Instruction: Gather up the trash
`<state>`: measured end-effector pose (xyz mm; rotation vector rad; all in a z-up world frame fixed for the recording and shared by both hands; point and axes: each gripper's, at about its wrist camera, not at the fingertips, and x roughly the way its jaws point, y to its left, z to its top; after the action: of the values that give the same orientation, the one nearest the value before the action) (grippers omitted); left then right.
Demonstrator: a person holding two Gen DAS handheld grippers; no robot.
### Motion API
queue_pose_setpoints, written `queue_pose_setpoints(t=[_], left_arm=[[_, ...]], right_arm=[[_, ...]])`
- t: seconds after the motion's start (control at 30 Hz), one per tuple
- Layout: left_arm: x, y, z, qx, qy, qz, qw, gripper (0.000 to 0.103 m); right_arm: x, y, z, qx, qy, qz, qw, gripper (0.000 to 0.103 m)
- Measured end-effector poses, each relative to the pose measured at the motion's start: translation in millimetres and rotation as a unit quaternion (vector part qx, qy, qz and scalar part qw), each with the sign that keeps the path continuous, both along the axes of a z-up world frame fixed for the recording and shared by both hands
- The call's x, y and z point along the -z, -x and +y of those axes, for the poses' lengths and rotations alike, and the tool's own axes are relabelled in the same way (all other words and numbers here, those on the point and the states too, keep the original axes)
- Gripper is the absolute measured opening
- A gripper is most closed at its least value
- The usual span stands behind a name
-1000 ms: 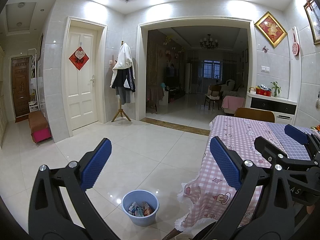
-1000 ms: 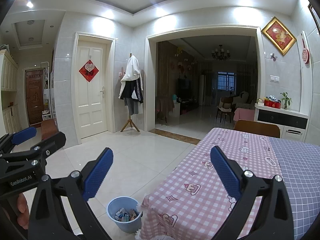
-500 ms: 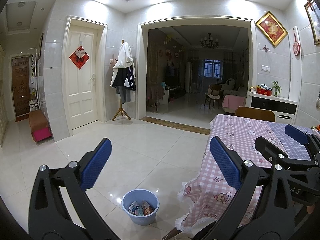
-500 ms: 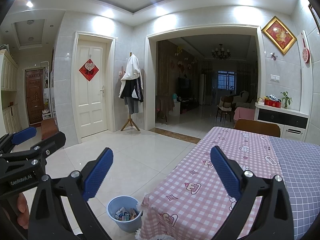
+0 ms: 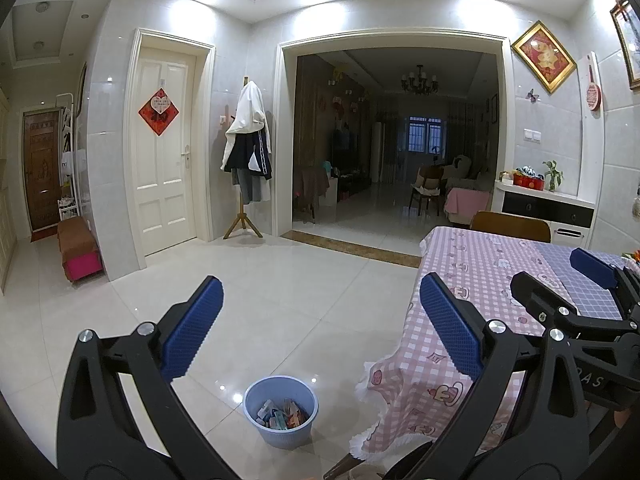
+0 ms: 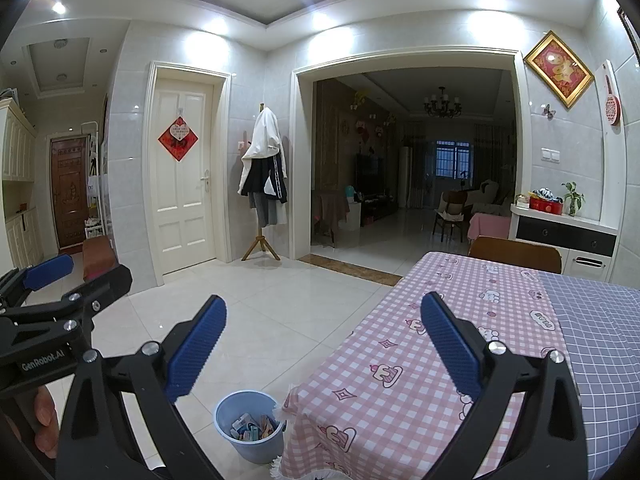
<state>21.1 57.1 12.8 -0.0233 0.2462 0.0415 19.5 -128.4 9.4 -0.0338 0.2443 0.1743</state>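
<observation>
Down on the floor beside the bench [image 6: 400, 360] corner, the blue bin [image 5: 281, 416] of trash is sitting below and ahead of both grippers; the left hand-held gripper [image 5: 320, 320], open and empty, is hanging nearer than the right hand-held gripper [image 6: 322, 340], likewise open.

White door [image 5: 166, 152] with red diamond ornament [image 5: 158, 111], laden coat stand [image 5: 247, 160] just beside.
</observation>
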Motion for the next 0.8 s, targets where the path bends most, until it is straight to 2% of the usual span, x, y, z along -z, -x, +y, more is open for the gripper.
queue_pose_setpoints(t=[0.27, 0.8], left_arm=[[12.8, 1.2, -4.5, -0.001, -0.001, 0.008, 1.0, 0.097], [12.5, -8.7, -9.9, 0.0, -0.01, 0.023, 0.9997, 0.097]], right_arm=[[7.5, -6.8, -5.5, -0.001, -0.004, 0.007, 1.0, 0.096], [13.1, -28.3, -18.5, -0.003, -0.014, 0.021, 1.0, 0.096]])
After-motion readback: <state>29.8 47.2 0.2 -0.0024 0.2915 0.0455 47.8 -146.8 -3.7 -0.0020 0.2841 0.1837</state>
